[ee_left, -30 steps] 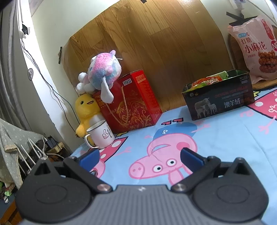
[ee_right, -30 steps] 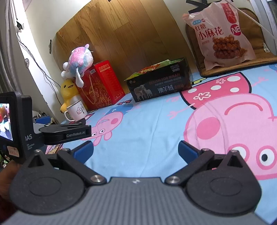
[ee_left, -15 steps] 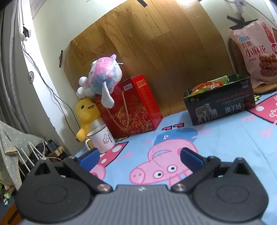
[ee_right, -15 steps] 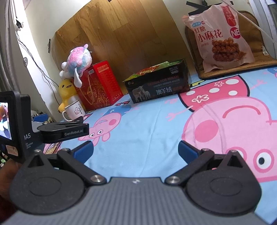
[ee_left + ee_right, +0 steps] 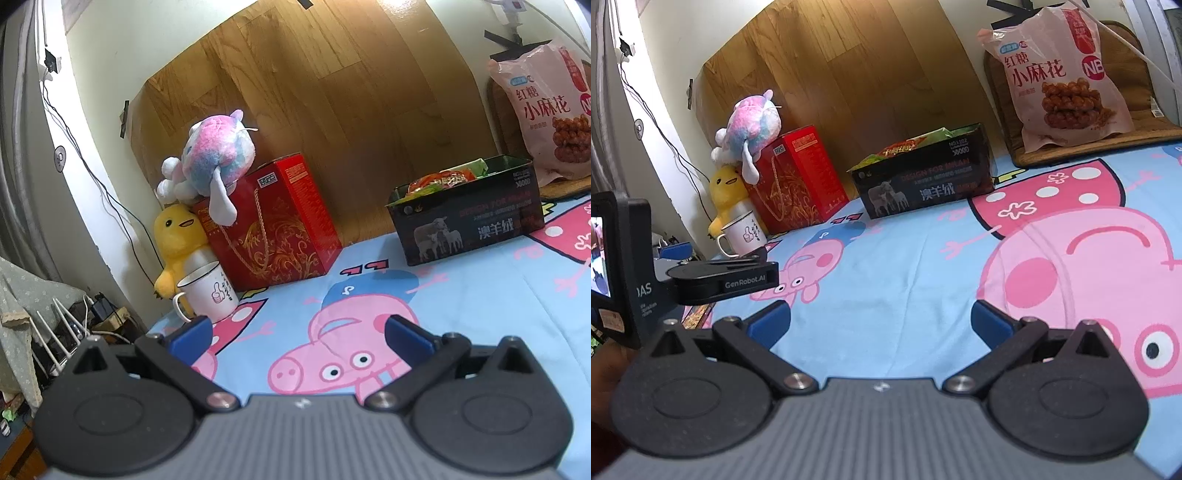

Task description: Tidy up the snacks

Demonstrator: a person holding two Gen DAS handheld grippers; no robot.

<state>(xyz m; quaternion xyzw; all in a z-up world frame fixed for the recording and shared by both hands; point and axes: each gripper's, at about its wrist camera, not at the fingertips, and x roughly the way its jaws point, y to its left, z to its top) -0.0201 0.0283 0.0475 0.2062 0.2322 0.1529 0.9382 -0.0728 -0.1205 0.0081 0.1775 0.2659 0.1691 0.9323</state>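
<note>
Black box [image 5: 923,177]: rectangular, open-topped, printed with sheep and white characters on its long side. It stands upright on the cartoon-print bed sheet [image 5: 886,266], near the wooden board behind it. Snack packets [image 5: 905,144] in red, orange and green fill it and rise slightly above the rim.

Pink snack bag [image 5: 1060,74]: large, sealed, printed with twisted fried dough. It stands upright, leaning back, on a brown cushion [image 5: 1089,144] to the right of the box and apart from it.
</note>
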